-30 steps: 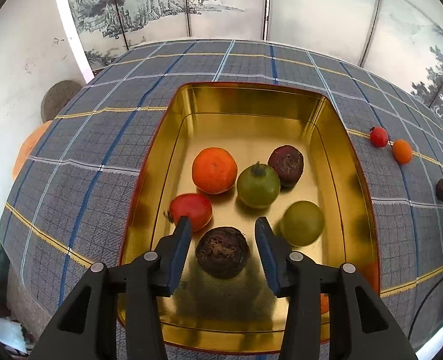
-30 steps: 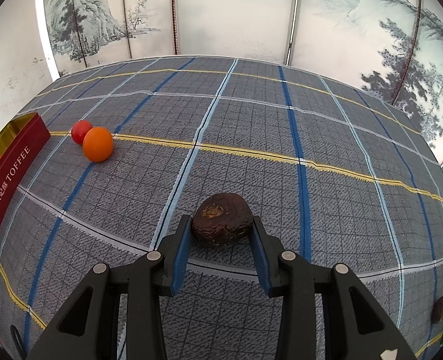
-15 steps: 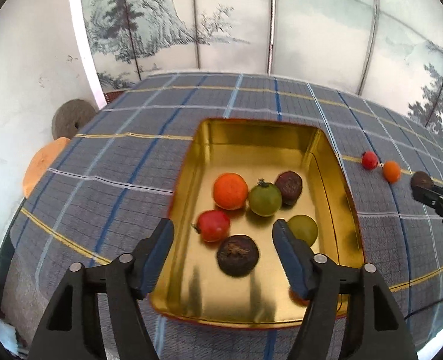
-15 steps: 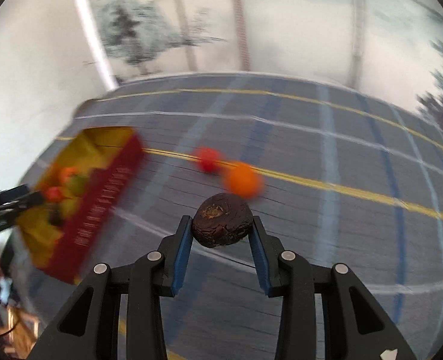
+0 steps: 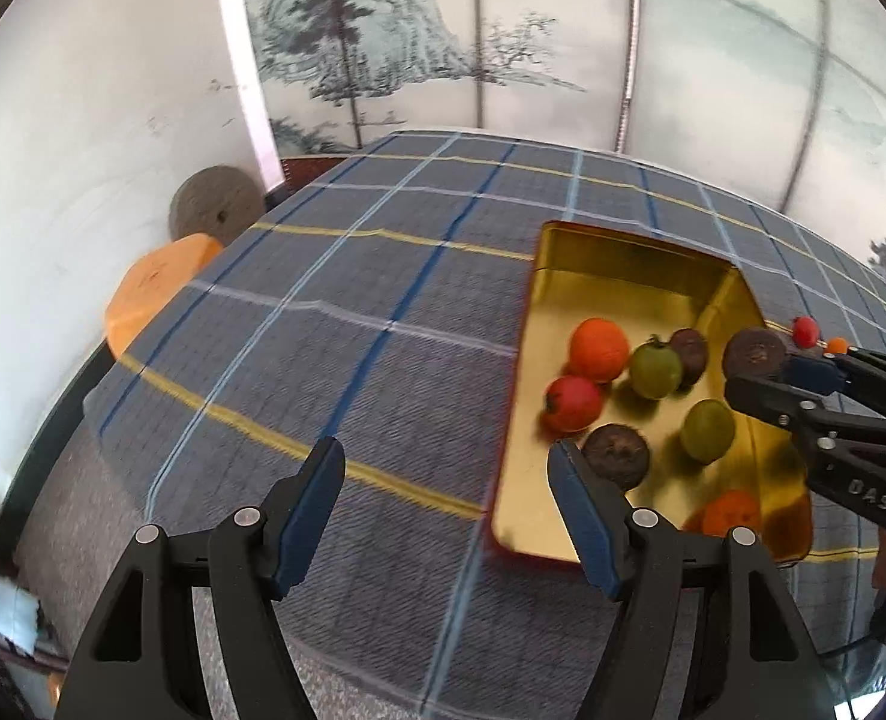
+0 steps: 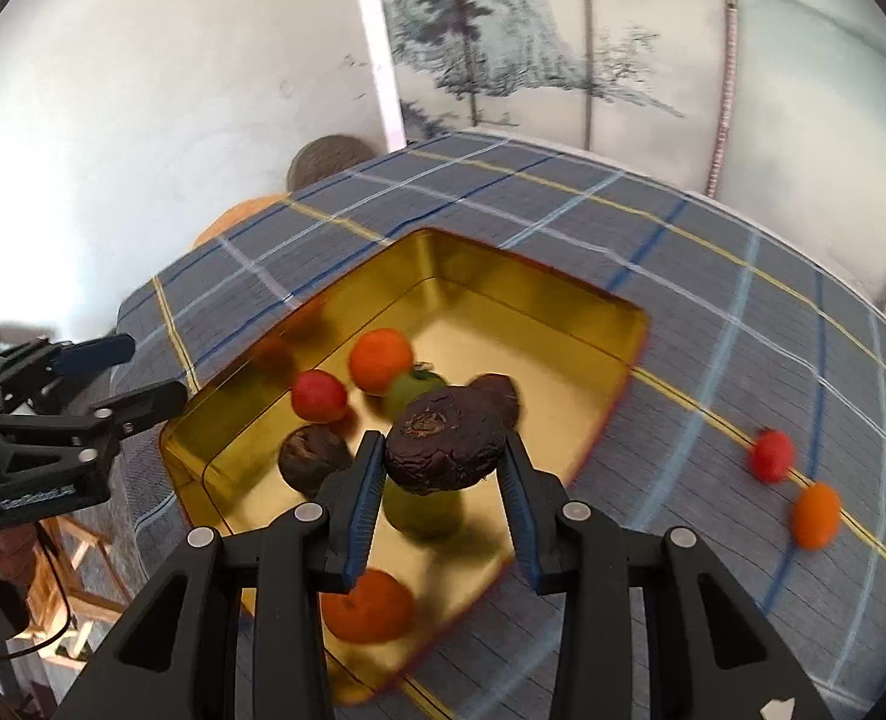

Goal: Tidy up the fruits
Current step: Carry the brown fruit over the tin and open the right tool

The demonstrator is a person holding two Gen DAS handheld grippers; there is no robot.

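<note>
Left wrist view: the left tongs point(image 5: 445, 474) stand wide apart at the bottom of the frame with nothing between them, over the plaid cloth of the desk point(image 5: 347, 312). The gold tray point(image 5: 622, 252) sits at the right of the frame. In it lie an orange fruit point(image 5: 598, 349), a green fruit with a stem point(image 5: 655, 369), a red fruit point(image 5: 571, 403), a dark wrinkled fruit point(image 5: 616, 463) just behind the tip of the tongs' right finger, a second green fruit point(image 5: 708, 431), another dark one point(image 5: 690, 349) and an orange one point(image 5: 730, 513) near the bottom corner. The right tongs point(image 5: 769, 363) reach in from the right edge, closed on a dark brown fruit point(image 5: 754, 353) over the tray's right wall. Beyond them, a small red fruit point(image 5: 805, 330) and a small orange fruit point(image 5: 835, 345) lie on the cloth.

Right wrist view: the right tongs point(image 6: 443, 468) grip the dark brown fruit point(image 6: 443, 447) at centre frame, held above the tray point(image 6: 538, 294) and its fruits. The left tongs point(image 6: 125, 375) show at the left edge, fingers spread and empty. At the right, the red fruit point(image 6: 772, 456) and orange fruit point(image 6: 816, 515) rest on the desk point(image 6: 712, 312), outside the tray.
</note>
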